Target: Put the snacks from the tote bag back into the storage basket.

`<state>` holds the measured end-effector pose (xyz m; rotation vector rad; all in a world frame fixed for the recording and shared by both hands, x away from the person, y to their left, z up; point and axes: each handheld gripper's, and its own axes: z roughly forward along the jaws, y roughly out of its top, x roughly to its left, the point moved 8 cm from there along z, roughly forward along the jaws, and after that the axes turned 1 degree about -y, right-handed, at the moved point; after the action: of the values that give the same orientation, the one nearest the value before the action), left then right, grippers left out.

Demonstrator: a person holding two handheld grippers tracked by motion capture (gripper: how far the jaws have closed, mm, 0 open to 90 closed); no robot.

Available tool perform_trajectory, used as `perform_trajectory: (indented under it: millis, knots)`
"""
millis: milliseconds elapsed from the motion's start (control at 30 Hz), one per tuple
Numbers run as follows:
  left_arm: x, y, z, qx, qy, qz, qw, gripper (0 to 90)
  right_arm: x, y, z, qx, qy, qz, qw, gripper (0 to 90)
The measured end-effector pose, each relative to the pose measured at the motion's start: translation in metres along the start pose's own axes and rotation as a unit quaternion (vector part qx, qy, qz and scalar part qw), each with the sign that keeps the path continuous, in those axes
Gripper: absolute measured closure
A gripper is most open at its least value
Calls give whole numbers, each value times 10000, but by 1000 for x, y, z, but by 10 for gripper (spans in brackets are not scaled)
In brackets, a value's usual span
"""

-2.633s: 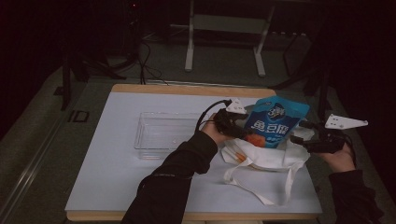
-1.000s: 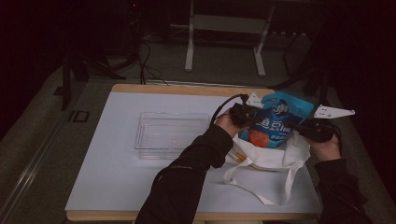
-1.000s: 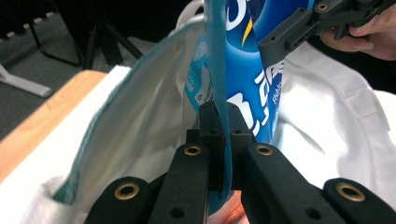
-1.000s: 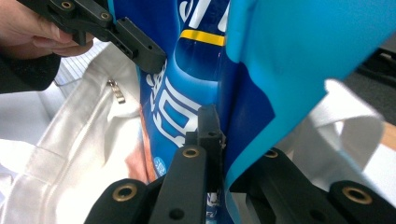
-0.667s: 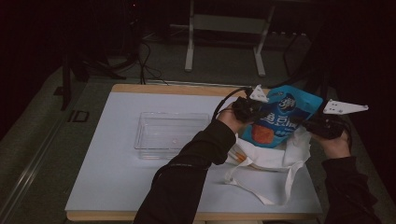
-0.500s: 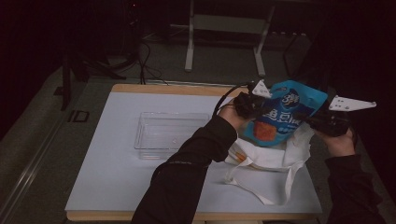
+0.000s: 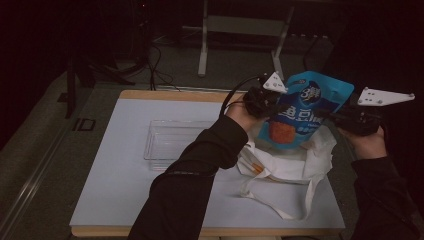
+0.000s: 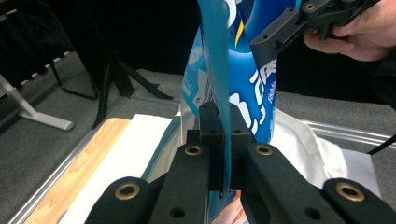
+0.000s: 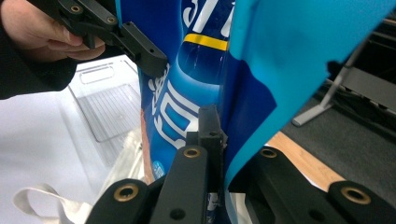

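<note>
Nearest the person, along the front right part of the tabletop (image 7: 125, 200), the white tote bag (image 7: 295, 165) is lying slumped with its mouth facing up and its strap trailing toward the front edge.

Directly above that mouth, the blue snack pouch (image 7: 300, 112) is hanging clear of the tabletop, its long axis near upright and tilting toward the right edge. 2 grippers are holding it from opposite sides. The left gripper (image 8: 223, 140) is pinching the pouch's left side seam, jaws closed flat on the film. The right gripper (image 9: 219, 135) is clamping the right side seam the same way. Neither hand is clearly nearer the bag; both are standing level at mid-height of the pouch.

The deciding relation: the pouch is sitting straight over the bag opening, bottom end just above the cloth.

Farther left, toward the tabletop's centre, a clear plastic tray (image 7: 172, 142) is resting well apart.
</note>
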<state>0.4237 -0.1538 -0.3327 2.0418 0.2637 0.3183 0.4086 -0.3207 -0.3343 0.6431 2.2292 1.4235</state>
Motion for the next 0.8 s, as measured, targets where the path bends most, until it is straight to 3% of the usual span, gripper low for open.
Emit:
perform_trajectory:
  millis: [400,433,467,800]
  knots:
    - [6,-1,-49,18,231,12,9997,900,22,35,20,-99,274,-180,9994,886]
    - [6,-1,-49,18,231,12,9997,900,24,37,23,-110,305,-196,9993,886]
    - [10,-7,-65,43,317,-19,9995,900,31,44,31,-109,373,-214,9990,886]
    - [22,-28,-109,172,591,-109,9980,900,55,66,71,-104,691,-348,9969,886]
